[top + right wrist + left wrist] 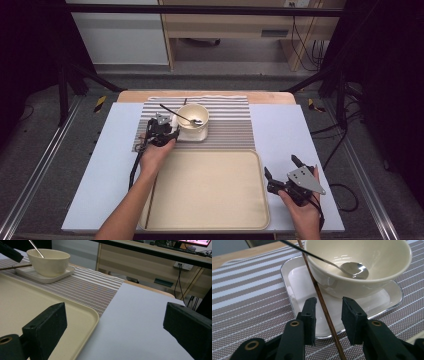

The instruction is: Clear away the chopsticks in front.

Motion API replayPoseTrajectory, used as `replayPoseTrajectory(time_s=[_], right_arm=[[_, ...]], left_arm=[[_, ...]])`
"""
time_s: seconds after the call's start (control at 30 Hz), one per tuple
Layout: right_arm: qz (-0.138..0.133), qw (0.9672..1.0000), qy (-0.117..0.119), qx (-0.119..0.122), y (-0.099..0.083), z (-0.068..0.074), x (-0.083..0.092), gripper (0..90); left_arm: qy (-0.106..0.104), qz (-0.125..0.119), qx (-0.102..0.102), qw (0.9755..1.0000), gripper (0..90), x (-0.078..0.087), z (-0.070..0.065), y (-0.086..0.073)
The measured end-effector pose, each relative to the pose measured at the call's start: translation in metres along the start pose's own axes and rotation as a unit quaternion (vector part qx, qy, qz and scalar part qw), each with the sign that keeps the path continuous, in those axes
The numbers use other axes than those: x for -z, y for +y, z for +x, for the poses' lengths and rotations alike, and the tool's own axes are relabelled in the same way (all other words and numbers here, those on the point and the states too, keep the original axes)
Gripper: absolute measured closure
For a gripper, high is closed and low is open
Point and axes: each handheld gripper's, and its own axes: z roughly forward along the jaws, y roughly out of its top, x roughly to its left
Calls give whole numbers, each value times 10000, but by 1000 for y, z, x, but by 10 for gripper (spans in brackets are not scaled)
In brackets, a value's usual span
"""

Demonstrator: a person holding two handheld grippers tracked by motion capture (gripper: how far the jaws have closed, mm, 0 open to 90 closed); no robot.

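The white table [280, 135] fills the middle of the high view; behind it, at 12 o'clock, stand a grey floor and a wooden desk [235, 22]. On the table lie a big beige tray [210, 192] at 6 o'clock and a striped placemat [225, 125] at 12 o'clock of the tray. On the placemat sits a white square plate [302, 287] with a cream bowl [362, 262] and a spoon [354, 269] inside it. A thin brown chopstick [324, 307] leans over the plate's edge, between the jaws of the left gripper [328, 315], which do not yet press it. I judge it light, stiff and smooth, so it may slip or roll; best to grip it near the middle. The right gripper [115, 330] is wide apart and holds nothing, at 3 o'clock of the tray
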Motion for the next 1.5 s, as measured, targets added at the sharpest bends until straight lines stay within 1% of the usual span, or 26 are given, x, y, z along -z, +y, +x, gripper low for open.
replayPoseTrajectory(time_s=[0.13, 0.2, 0.27, 0.33, 0.37, 0.43, 0.53, 0.77, 0.87, 1.0, 1.27, 1.43, 1.5], right_arm=[[9, 10000, 5, -9, 0, -1, -1, 54], [20, 10000, 18, -12, 0, -1, -1, 54], [24, 10000, 9, -5, 0, 0, -1, 56], [48, 10000, 13, -16, 0, 0, 0, 56], [43, 10000, 7, 1, 0, 0, 0, 56], [51, 10000, 11, 1, 0, 0, -1, 56], [40, 10000, 33, 4, -1, 0, -1, 56], [55, 10000, 47, -12, -1, 0, -1, 56], [48, 10000, 42, -12, -1, 0, 0, 56], [58, 10000, 62, 6, -1, 0, -1, 56], [74, 10000, 67, -7, -1, 1, -1, 57], [79, 9999, 76, 13, -1, 1, -2, 56], [87, 9999, 90, 20, -2, 2, -2, 56]], left_arm=[[59, 71, 13, 10000, 649, -5, -1, -1], [136, 123, -143, 9997, 648, -8, -2, -2], [110, 150, -86, 9998, 650, -11, -2, -2], [120, 182, -78, 9997, 657, -12, -3, -2], [111, 171, -27, 9998, 657, -13, -3, -2], [83, 182, 9, 9998, 662, -15, -1, -1], [82, 217, 3, 9997, 682, -17, -1, 1], [43, 294, 98, 9995, 716, -22, -1, 0], [-5, 341, 216, 9992, 720, -23, 0, 0], [4, 349, 298, 9989, 726, -24, 2, 0], [0, 366, 358, 9987, 757, -26, 1, 0], [89, 358, 453, 9983, 790, -26, 0, 1], [150, 410, 470, 9979, 796, -26, -1, 1]])
